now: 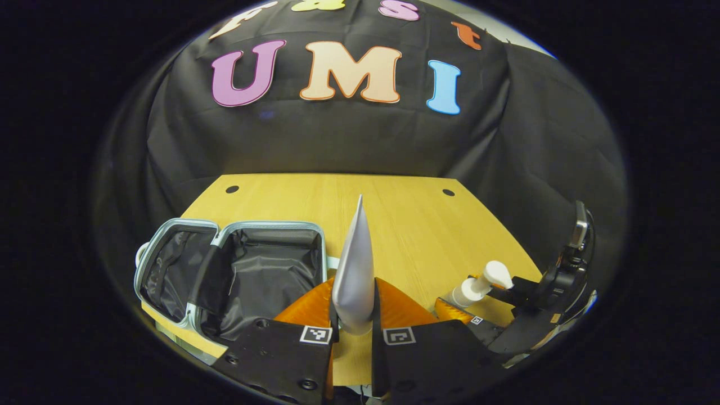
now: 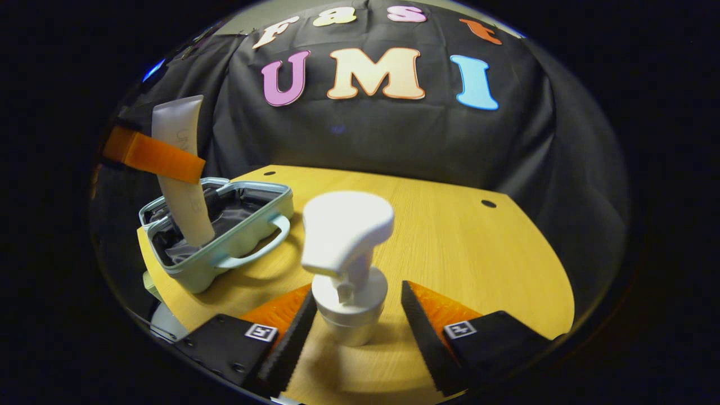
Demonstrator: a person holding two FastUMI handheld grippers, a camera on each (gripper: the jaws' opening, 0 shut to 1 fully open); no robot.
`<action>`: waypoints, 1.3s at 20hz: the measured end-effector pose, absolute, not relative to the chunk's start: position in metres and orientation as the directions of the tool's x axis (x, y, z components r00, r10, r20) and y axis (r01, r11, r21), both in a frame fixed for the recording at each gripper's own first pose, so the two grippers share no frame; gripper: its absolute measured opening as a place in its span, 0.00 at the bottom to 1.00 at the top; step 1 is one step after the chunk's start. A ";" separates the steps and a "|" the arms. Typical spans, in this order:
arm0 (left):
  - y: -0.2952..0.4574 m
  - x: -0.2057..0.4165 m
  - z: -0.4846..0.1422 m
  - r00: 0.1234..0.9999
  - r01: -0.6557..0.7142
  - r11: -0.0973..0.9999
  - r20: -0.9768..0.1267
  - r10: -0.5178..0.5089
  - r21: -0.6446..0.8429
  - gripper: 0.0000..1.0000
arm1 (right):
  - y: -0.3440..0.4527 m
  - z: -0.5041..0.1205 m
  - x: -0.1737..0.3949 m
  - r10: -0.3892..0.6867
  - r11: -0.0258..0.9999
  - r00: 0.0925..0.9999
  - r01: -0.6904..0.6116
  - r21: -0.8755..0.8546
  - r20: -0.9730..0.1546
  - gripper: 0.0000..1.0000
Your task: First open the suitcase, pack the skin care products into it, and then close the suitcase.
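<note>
A pale green suitcase [image 1: 185, 320] lies open on the wooden table, both black-lined halves empty. My left gripper [image 1: 353, 322] is shut on a white tube [image 1: 353, 264], which stands upright between its fingers just right of the suitcase. In the right gripper view the tube [image 2: 181, 185] hangs over the suitcase [image 2: 247, 228], held by the left gripper's fingers [image 2: 152, 156]. A white pump bottle [image 2: 349, 292] stands on the table between the fingers of my right gripper [image 2: 355, 332], which is open around it with a gap on the right side. The left gripper view shows the bottle [image 1: 479, 284] at the right gripper [image 1: 554, 292].
The table [image 1: 410, 225] has two small round holes near its back corners, and its top [image 2: 484, 253] stretches bare toward the black cloth wall. The suitcase sits at the table's front left edge, its handle [image 2: 264, 247] facing the bottle.
</note>
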State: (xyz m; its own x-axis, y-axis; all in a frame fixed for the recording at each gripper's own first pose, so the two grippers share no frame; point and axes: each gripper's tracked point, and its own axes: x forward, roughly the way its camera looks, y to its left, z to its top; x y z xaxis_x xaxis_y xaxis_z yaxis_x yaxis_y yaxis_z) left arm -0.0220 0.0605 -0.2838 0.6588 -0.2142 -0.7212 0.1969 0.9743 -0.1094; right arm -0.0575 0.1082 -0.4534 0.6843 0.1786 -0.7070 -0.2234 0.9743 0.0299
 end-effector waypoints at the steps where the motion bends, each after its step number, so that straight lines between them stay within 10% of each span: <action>1: 0.065 -0.023 -0.284 0.658 0.195 0.976 -0.724 -0.207 -0.102 0.19 | 0.105 -0.451 -0.056 0.161 0.977 0.690 -0.211 0.017 -0.706 0.76; 2: 0.070 -0.023 -0.285 0.657 0.190 0.977 -0.727 -0.199 -0.096 0.19 | 0.108 -0.452 -0.055 0.175 0.976 0.676 -0.217 0.034 -0.716 0.60; 4: 0.087 -0.019 -0.287 0.657 0.169 0.982 -0.733 -0.174 -0.082 0.19 | 0.117 -0.444 -0.050 0.198 0.971 0.667 -0.231 0.053 -0.718 0.58; 13: 0.196 -0.014 -0.345 0.489 0.093 0.994 -0.872 0.001 0.053 0.19 | 0.209 -0.359 -0.016 0.369 0.926 0.690 -0.328 0.186 -0.623 0.59; 26: 0.219 0.016 -0.403 0.419 0.129 0.990 -0.903 -0.099 -0.049 0.19 | 0.282 -0.332 -0.005 0.403 0.915 0.650 -0.264 0.306 -0.644 0.59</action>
State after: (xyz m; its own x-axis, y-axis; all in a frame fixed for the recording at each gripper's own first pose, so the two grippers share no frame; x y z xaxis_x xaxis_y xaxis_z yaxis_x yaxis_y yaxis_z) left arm 0.0163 0.2193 -0.4032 0.4190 -0.0988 -0.9026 0.1289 0.9905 -0.0486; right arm -0.0048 0.2824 -0.3323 0.6497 0.4034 -0.6443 -0.2640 0.9146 0.3064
